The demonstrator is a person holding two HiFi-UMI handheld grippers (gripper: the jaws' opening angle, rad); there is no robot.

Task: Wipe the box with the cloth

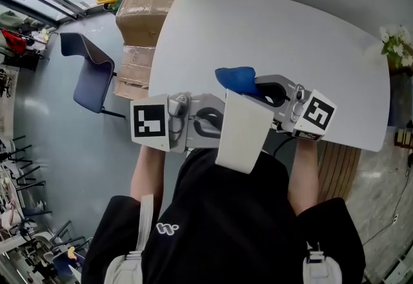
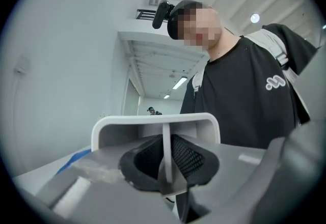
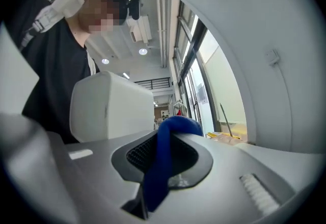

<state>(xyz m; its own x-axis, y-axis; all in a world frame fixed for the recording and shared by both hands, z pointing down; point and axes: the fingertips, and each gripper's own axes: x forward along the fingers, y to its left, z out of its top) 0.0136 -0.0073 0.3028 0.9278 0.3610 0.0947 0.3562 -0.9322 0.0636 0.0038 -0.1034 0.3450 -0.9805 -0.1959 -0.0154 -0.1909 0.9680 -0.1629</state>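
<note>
1. The left gripper (image 1: pixel 216 121) has its jaws closed on a thin wall of the white box (image 1: pixel 242 128). In the left gripper view this wall stands upright between the two dark pads (image 2: pixel 189 158), and the white rim of the box rises just behind them.
2. The box is off the table (image 1: pixel 271 37). It is held tilted in front of the person's chest, and its far end lies over the near edge of the table.
3. The right gripper (image 1: pixel 261 90) is to the right of the box, at its far end. Its jaws are closed on the blue cloth (image 1: pixel 235 77).
4. In the right gripper view the cloth (image 3: pixel 168 151) runs as a thick folded band between the jaws and bulges out above them, with the box (image 3: pixel 109 106) just to the left of it.
5. In the head view the cloth sits at the far upper edge of the box. I cannot tell if it really touches the box.
6. Left of the box, well apart and on the floor, stand a blue chair (image 1: pixel 90 73) and stacked cartons (image 1: pixel 142 24).
</note>
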